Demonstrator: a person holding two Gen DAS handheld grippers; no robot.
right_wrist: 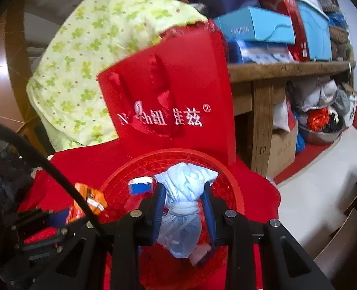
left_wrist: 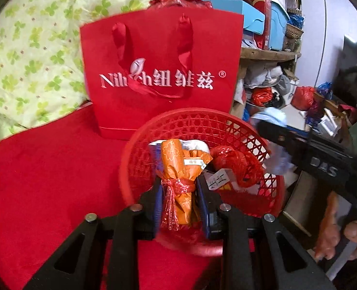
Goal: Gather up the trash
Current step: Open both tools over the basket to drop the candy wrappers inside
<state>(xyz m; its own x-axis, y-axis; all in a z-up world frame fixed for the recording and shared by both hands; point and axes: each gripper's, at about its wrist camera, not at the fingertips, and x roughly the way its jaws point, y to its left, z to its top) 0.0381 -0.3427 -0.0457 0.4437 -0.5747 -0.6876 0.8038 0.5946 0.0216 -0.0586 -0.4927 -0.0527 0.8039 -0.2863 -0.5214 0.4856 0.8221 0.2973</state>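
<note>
Your left gripper (left_wrist: pixel 178 191) is clamped tight on the orange wrapper bundle (left_wrist: pixel 181 169), tied off with red ribbon, and it's hanging over the near rim of the red basket (left_wrist: pixel 202 120). Your right gripper (right_wrist: pixel 184 205) is squeezed just as tight on the pale blue knotted bag (right_wrist: pixel 183 193), also over that basket. The basket sits near the right edge of the red cloth (left_wrist: pixel 45 181), with the red gift bag (left_wrist: pixel 161 72) standing right behind it.

Main worry, I'd say: the basket's so close to that edge that a bump from either gripper could shove it off onto the floor. Letting go too early could also drop the bundle on the cloth, and both grippers together could knock each other.
</note>
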